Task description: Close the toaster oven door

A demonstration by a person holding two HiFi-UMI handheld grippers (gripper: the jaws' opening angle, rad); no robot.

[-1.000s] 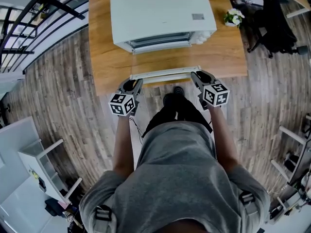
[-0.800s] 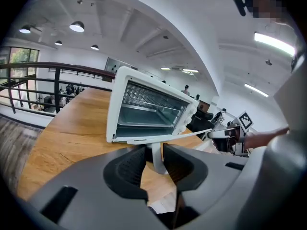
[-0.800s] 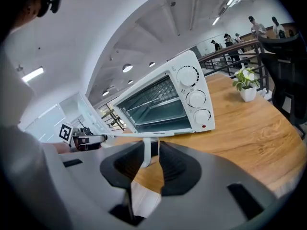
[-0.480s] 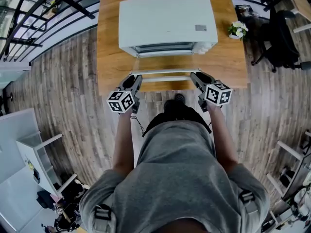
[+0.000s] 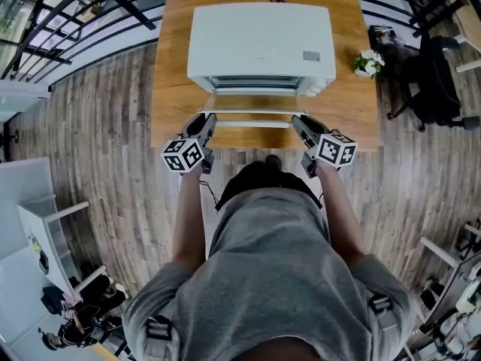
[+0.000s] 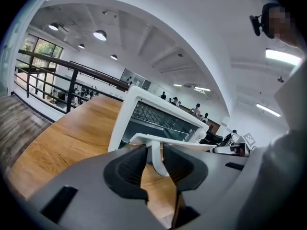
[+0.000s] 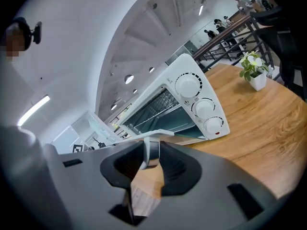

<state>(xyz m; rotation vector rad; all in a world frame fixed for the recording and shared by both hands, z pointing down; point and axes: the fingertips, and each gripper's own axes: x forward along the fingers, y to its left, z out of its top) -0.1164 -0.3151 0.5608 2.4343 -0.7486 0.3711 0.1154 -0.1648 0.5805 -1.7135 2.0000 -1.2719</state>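
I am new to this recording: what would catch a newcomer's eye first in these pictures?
The boxy white metal toaster oven stands in the middle of the brown wooden table, its glass door open. The left gripper and the right gripper each have their fingers shut on one end of the door's white bar handle. A small potted plant with white flowers sits near the table's right edge.

- The white toaster oven (image 5: 261, 40) sat mid-way across the wooden table (image 5: 171, 89).
- Its glass door (image 5: 252, 104) hung part-open, tilted, with its white handle (image 5: 252, 123) over the table's near edge.
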